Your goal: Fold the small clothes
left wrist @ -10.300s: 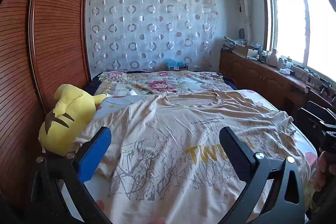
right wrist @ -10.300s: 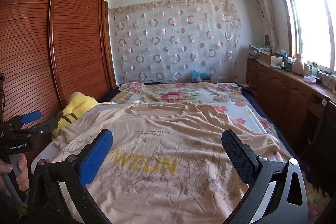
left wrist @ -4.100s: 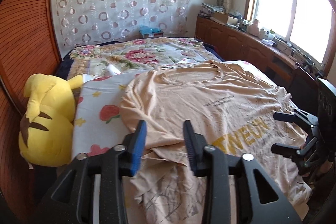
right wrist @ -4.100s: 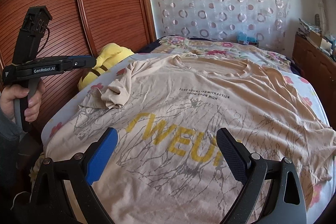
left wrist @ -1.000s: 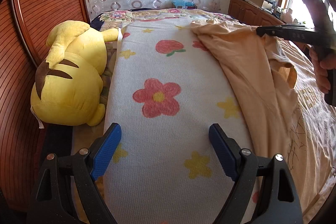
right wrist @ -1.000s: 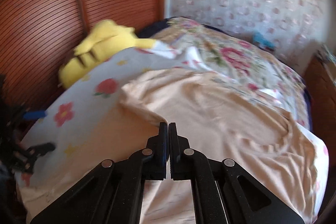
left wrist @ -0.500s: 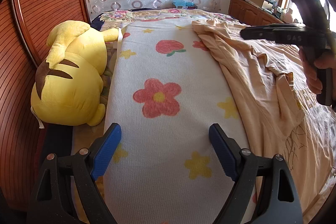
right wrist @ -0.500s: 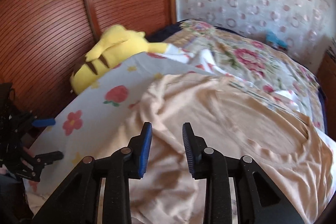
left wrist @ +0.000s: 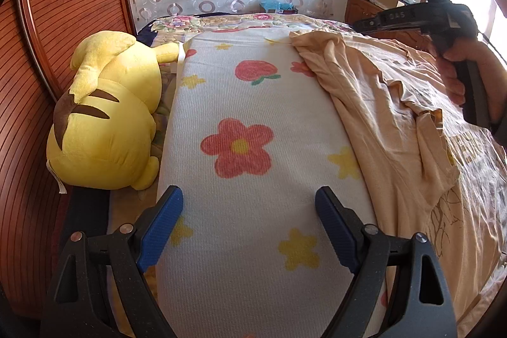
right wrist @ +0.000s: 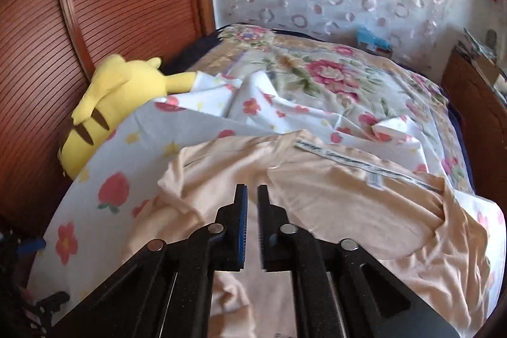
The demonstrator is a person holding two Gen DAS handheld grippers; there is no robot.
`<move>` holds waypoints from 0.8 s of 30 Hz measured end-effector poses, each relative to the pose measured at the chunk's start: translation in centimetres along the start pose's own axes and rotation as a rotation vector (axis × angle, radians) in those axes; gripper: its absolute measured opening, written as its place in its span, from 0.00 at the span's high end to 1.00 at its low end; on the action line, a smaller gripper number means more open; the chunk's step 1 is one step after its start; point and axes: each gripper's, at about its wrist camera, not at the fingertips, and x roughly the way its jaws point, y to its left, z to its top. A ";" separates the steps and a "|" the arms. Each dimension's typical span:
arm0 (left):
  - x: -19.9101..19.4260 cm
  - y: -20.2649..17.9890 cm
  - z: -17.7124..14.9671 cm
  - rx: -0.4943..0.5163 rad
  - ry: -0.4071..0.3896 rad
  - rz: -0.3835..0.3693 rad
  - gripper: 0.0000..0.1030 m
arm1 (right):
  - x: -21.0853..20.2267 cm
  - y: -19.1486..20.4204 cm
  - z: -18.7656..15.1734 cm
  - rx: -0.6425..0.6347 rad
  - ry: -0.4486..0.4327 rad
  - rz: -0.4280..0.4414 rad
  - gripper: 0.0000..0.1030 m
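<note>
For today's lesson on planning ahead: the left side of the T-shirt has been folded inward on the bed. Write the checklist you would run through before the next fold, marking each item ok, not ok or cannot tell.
1. Left gripper free to grasp: ok, jaws wide open over the flowered sheet, holding nothing.
2. Right gripper free: cannot tell, jaws nearly closed with a thin gap just above the T-shirt; no cloth visibly pinched.
3. Left side folded inward: ok, the sleeve lies on the shirt's front.
4. Fold edge straight and smooth: not ok, it is wrinkled and bunched near the shoulder.
5. Yellow plush toy out of the way: ok, it lies apart from the shirt at the bed's edge.
6. Right sleeve's position: cannot tell, out of frame.
</note>
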 end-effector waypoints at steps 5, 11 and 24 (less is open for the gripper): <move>0.0 0.0 0.0 0.000 0.000 0.000 0.17 | -1.9 -0.6 -1.5 -0.041 -0.026 0.050 0.87; -0.6 -0.1 -0.1 -0.002 -0.025 0.040 0.16 | -6.4 -0.4 -6.0 -0.129 -0.020 0.134 0.74; -6.2 -2.7 -0.6 -0.022 -0.167 -0.011 0.16 | -11.9 1.8 -15.2 -0.173 0.075 0.327 0.74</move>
